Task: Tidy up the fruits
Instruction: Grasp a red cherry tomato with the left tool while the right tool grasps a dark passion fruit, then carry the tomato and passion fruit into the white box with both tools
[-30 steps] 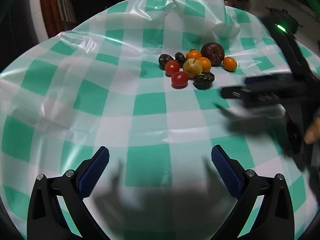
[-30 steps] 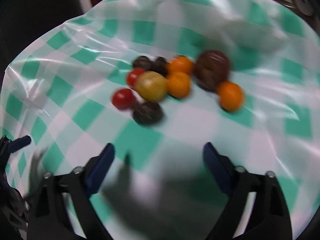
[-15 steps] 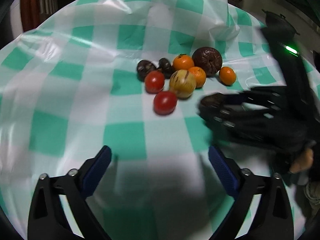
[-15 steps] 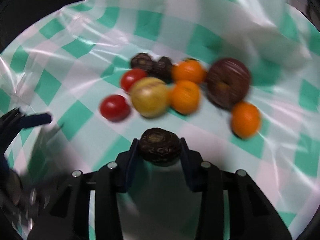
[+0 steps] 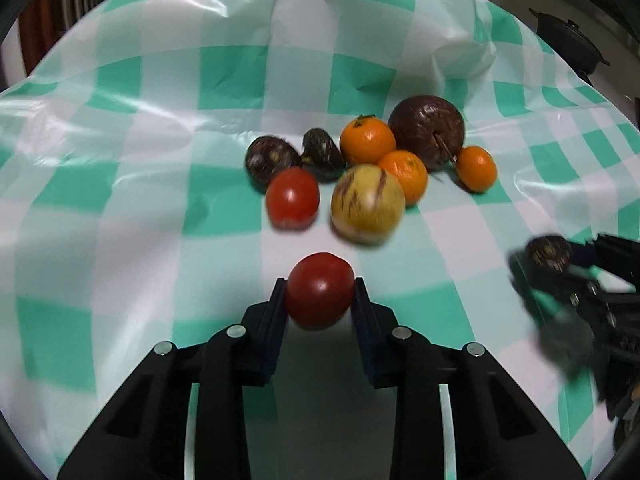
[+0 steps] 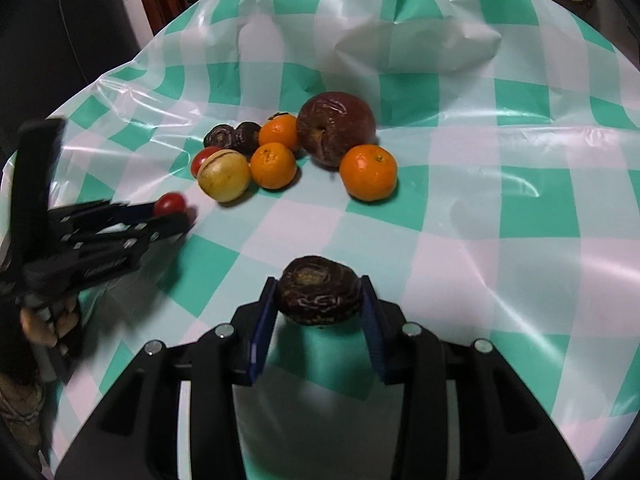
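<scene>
No writing or label can be read anywhere on the fruit, the grippers or the green-and-white checked tablecloth (image 5: 132, 216).

The left gripper (image 5: 320, 300) has just clamped onto a red tomato (image 5: 320, 290), which sits squeezed between its blue pads, just off the near edge of the fruit pile. The right gripper (image 6: 320, 300) is closed on a dark wrinkled fruit (image 6: 319, 296), gripped on both sides and held out on the near side of the pile, well apart from it.

The rest of the fruit lies bunched together on the cloth beyond both grippers: a second red tomato (image 5: 293, 197), a yellowish striped fruit (image 5: 367, 203) just beside it, three small oranges (image 5: 367, 140), a big dark brown round fruit (image 5: 426, 130) behind them, and two small dark fruits (image 5: 272, 158) at the pile's left. One orange (image 6: 368, 173) lies a little to the right of the others.

At the left edge of the right camera's view a person's hand (image 6: 48, 320) holds the left gripper's handle.
</scene>
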Available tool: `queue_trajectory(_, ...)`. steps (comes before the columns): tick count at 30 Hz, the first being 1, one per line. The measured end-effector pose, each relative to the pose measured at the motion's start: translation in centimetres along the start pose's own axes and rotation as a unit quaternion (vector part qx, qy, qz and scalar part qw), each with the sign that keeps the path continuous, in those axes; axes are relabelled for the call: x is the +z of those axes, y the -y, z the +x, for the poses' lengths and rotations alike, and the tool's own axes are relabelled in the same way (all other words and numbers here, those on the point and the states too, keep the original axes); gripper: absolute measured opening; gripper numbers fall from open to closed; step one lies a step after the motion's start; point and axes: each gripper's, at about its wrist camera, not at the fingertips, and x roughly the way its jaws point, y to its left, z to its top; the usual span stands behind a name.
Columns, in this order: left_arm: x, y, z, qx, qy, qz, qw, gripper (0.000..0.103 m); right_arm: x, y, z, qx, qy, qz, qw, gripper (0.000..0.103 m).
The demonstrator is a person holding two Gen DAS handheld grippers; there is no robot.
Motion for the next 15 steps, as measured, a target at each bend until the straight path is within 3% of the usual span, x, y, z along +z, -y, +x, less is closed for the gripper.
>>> queue_trajectory(3,-2.5,-0.1,-3.1,0.009,0.019,-0.015,0.9997,0.030,-0.9,-0.8,-0.6,0.021,-0.008,0.006,1.000,0.041)
queue_trajectory(7,-8.7,-0.9,-10.0,0.030,0.049,-0.038,0.9976,0.030,-2.9,-4.5,-1.8,0.045,-0.016,-0.021,0.999,0.041)
queue_trajectory(15,-22.9,-5.7,-24.1,0.073,0.081,-0.101,0.9889,0.030,-10.1,-19.0,-6.6,0.150,-0.013,-0.129,0.980,0.041)
